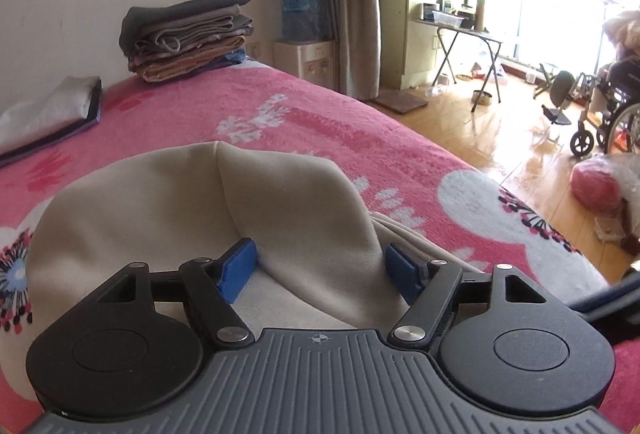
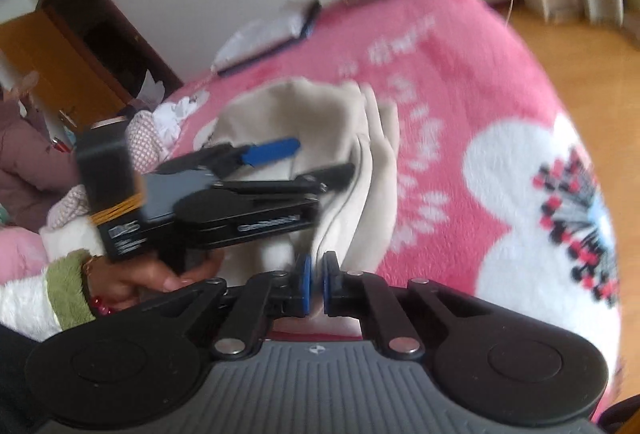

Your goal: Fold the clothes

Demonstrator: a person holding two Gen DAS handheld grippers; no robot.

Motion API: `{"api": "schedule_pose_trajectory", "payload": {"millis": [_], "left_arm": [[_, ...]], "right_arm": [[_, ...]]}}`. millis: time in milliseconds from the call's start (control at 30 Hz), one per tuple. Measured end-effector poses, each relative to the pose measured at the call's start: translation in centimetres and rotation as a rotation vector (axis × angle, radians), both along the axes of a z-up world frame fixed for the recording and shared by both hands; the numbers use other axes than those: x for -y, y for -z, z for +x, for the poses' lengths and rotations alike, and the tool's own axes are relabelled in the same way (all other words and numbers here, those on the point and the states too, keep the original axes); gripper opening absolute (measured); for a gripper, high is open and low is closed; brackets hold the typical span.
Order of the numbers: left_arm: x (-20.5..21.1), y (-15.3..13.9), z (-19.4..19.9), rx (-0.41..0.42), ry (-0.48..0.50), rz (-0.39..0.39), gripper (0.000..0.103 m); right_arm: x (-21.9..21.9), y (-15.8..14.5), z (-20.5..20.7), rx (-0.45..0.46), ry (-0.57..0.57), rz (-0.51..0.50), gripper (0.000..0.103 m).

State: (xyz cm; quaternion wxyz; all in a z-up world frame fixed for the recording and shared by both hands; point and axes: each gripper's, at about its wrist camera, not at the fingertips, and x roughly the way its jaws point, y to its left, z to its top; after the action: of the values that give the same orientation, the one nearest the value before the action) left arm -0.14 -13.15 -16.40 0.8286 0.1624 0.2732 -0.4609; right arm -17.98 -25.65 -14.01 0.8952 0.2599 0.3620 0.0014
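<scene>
Now right hand-held gripper (image 2: 316,284) pinching beige garment (image 2: 320,114) edge

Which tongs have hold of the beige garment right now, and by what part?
The right tongs are shut on a bunched fold at the near edge of the beige garment. The left tongs stand open astride a raised fold, gripping nothing.
</scene>
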Motion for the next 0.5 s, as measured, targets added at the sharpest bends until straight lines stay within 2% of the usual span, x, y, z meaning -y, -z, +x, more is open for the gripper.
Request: {"api": "schedule_pose_trajectory", "payload": {"millis": [100, 200, 333, 400, 467, 500], "left_arm": [[0.3, 0.3, -0.1, 0.013, -0.001, 0.013, 0.072], [0.3, 0.4, -0.3, 0.021, 0.001, 0.015, 0.072], [-0.5, -0.4, 0.1, -0.015, -0.011, -0.016, 0.072], [-1.7, -1.4, 0.3, -0.034, -0.037, -0.054, 0.072], [-3.2, -2.4, 0.1, -0.059, -0.064, -0.092, 0.072], [-4.0, -2.9, 0.0, -0.074, -0.073, -0.109, 0.072]], "right_arm": [[-0.6, 1.5, -0.3, -0.047, 0.031, -0.02, 0.005], [0.6, 2.5, -0.9, -0.034, 0.108, 0.091, 0.005], [2.1, 4.3, -1.5, -0.062, 0.173, 0.21, 0.009], [2.7, 3.1, -2.2, -0.022, 0.156, 0.189, 0.01], [2.6, 1.2, -2.8, 0.008, 0.145, 0.035, 0.01], [2.5, 0.1, -2.9, 0.014, 0.143, -0.081, 0.01]]}}
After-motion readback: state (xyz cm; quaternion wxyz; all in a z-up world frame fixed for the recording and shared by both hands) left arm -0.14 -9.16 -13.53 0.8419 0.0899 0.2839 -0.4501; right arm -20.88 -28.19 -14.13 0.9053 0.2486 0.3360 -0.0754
